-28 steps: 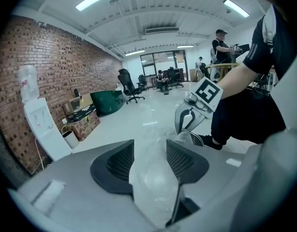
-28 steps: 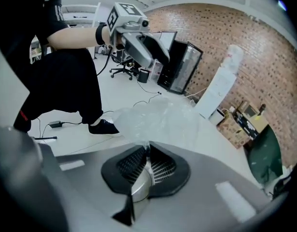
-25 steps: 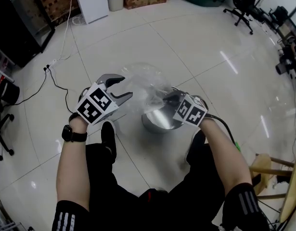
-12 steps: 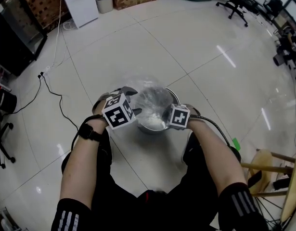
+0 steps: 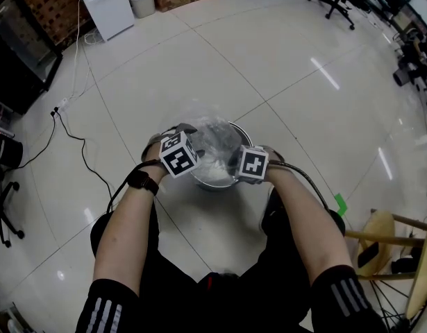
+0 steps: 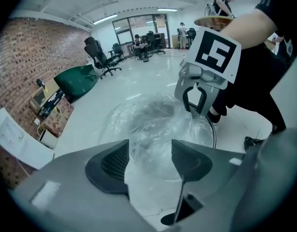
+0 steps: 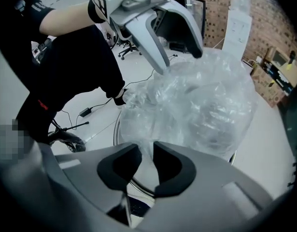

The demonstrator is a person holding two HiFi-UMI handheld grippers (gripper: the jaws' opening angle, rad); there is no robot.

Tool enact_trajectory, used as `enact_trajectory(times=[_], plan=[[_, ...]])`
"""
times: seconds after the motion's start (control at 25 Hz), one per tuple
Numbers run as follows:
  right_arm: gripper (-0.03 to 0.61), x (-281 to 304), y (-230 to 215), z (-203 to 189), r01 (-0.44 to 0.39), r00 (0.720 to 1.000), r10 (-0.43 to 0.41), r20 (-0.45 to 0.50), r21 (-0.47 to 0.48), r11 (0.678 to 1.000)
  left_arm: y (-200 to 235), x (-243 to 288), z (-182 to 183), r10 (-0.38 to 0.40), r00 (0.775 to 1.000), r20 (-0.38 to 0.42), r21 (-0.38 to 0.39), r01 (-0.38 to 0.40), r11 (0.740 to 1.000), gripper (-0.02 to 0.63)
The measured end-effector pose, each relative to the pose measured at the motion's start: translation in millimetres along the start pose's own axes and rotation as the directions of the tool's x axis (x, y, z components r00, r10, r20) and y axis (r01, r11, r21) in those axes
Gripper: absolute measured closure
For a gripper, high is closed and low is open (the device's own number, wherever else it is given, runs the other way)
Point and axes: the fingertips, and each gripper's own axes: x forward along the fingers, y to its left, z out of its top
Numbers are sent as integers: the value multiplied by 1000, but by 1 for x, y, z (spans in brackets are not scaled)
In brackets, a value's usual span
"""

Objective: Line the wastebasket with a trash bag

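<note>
Clear trash bag [image 5: 213, 141] is sitting bunched over the steel wastebasket [image 5: 212, 184].
Left claw [image 6: 149, 157] and right claw [image 7: 147, 164] have just been opening, spread with film loose between them, probably letting go to regrip the hem.

Left gripper [image 6: 150, 157] jaws just opened, apart — trash bag [image 6: 155, 120] between, wastebasket [image 6: 214, 129] below.

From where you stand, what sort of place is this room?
Probably an open office or lab workspace: rolling office chairs stand about, the tiled floor is wide and shiny, and a brick wall runs along one side.
</note>
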Motion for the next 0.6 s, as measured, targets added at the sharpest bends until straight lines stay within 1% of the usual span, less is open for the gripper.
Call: enact_trajectory(times=[0.04, 0.08, 0.16, 0.24, 0.32, 0.44, 0.52, 0.6], plan=[[484, -4, 1, 0, -6, 1000, 6, 7, 1, 1000, -2, 4, 0, -7, 1000, -6, -6, 7, 1000, 381], [471, -9, 2, 1, -16, 1000, 16, 17, 1, 1000, -4, 8, 0, -9, 1000, -10, -10, 9, 1000, 449], [468, -24, 7, 2, -52, 998, 53, 43, -3, 999, -6, 14, 3, -7, 1000, -11, -11, 7, 1000, 619], [468, -42, 12, 4, -85, 993, 86, 78, -16, 996, -10, 20, 6, -18, 1000, -14, -3, 18, 1000, 621], [468, -65, 9, 5, -92, 988, 94, 124, -19, 996, -16, 24, 11, -33, 999, -17, 17, 33, 999, 621], [468, -102, -6, 6, -73, 976, 68, 209, 18, 997, -29, 26, 22, -66, 998, -15, 63, 66, 996, 621], [462, -122, -9, 8, -96, 964, 83, 254, 41, 994, -41, 28, 28, -93, 996, -16, 91, 94, 991, 621], [446, -137, -7, 7, -129, 957, 112, 267, 47, 991, -52, 31, 30, -119, 993, -23, 111, 121, 986, 621]])
